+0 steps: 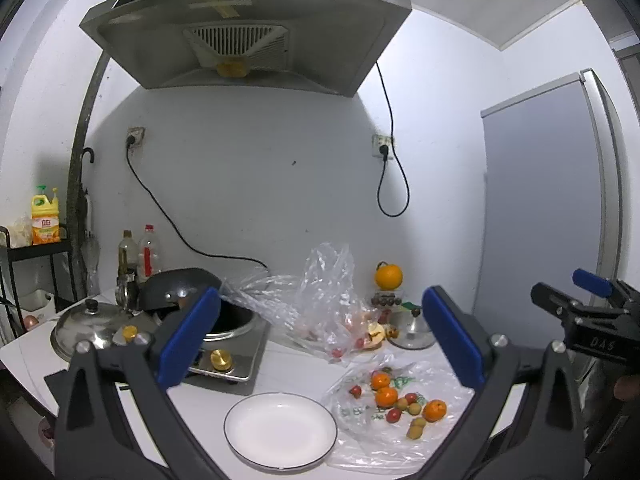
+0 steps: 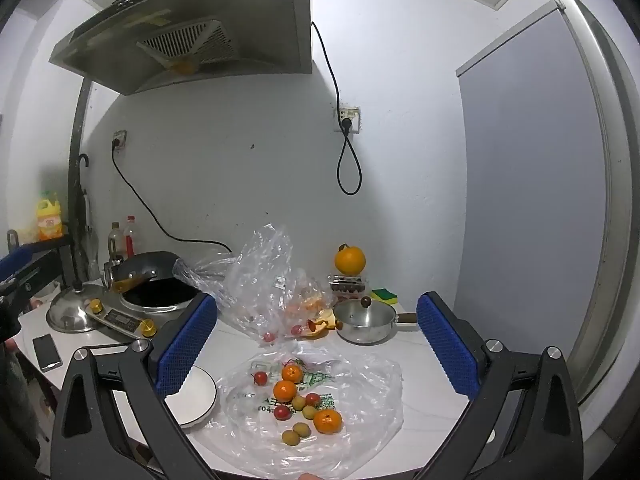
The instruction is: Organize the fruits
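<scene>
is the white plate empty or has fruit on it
Empty. The white plate shows only its bare surface; the oranges and other small fruit lie beside it on the flat plastic bag.

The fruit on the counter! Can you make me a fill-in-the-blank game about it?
1. The small fruits lie on a flat ___ bag.
2. The white plate has ___ fruit on it.
3. Both grippers, left gripper and right gripper, are ___.
4. The big orange sits near the ___.

Missing words: plastic; no; open; wall

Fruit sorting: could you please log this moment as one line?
left gripper open | right gripper open | fruits on plastic bag | plate bare
</scene>
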A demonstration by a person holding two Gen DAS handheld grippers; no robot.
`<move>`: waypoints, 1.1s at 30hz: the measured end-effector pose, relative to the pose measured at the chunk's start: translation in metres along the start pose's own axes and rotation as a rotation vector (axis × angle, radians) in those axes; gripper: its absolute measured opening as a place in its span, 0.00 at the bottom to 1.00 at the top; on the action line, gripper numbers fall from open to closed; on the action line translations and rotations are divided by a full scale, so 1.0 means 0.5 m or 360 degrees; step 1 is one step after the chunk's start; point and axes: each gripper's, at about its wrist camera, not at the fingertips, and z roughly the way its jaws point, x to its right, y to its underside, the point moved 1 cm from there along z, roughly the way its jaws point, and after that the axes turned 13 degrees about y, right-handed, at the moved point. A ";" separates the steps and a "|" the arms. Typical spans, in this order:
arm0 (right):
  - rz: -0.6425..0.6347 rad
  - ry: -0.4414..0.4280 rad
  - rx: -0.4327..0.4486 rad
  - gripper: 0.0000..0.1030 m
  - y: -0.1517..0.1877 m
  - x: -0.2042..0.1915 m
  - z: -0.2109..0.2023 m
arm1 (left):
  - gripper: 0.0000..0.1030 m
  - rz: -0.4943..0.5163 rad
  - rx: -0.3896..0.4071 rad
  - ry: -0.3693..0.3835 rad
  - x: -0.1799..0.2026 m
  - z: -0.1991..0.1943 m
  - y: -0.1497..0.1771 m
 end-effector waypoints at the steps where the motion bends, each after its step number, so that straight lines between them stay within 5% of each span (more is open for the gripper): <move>1: -0.0002 0.0002 -0.0001 0.99 0.002 0.000 0.002 | 0.99 0.0002 -0.0001 -0.0003 0.001 0.001 0.001; 33: -0.0009 -0.0012 0.0004 0.99 0.010 -0.002 0.008 | 0.99 0.0036 -0.0048 0.0013 0.011 0.012 0.001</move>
